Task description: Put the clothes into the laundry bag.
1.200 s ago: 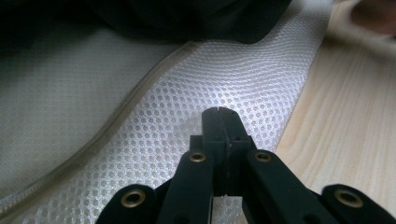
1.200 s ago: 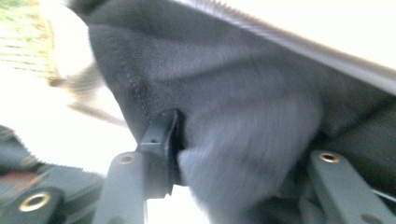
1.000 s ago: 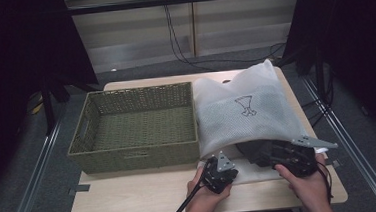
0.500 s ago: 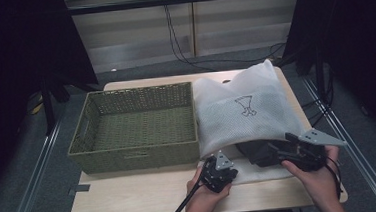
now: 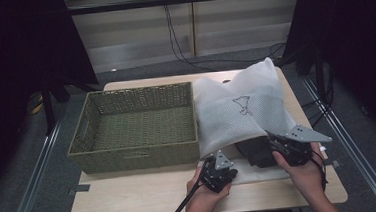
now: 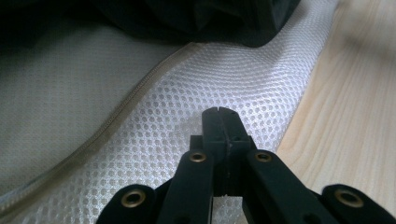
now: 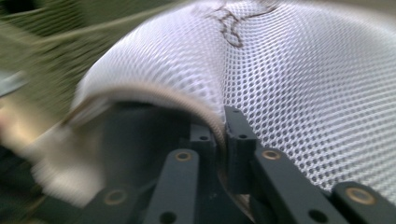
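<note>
- Mesh laundry bag point(image 5: 241, 112), in the high view, lies on the right half of the desk point(image 5: 132, 200), just beside the green woven basket point(image 5: 137, 127), with a dark garment point(image 5: 253, 152) showing at its open near mouth. The right tool point(image 5: 279, 147) has shifted a little outward and up from where it was a second ago, and the bag's upper flap now stands higher over the opening. The left tool point(image 5: 220, 173) sits at the near left corner of the bag, unmoved.
- Left gripper view: the left tool point(image 6: 219, 122) is clenched tight, its jaws pressed together over the lower mesh layer point(image 6: 224, 88) near the zip line point(image 6: 116, 112); it appears to pin that layer to the desk point(image 6: 355, 102), though whether cloth is truly caught between the pads cannot be told. Dark cloth point(image 6: 187, 18) lies deeper in the mouth.
- Right gripper view: the right tool point(image 7: 219, 135) has just been closing and now grasps the bag's upper edge, the zip hem point(image 7: 154, 98) running down between its jaws. The picture is blurred, which fits a hand in motion. The dark garment point(image 7: 135, 140) lies under the lifted flap.
- Judgement: with one layer held down and the other freshly gripped, the mouth is being spread; the likely next step is to widen it so the garment can come out or go further in.
</note>
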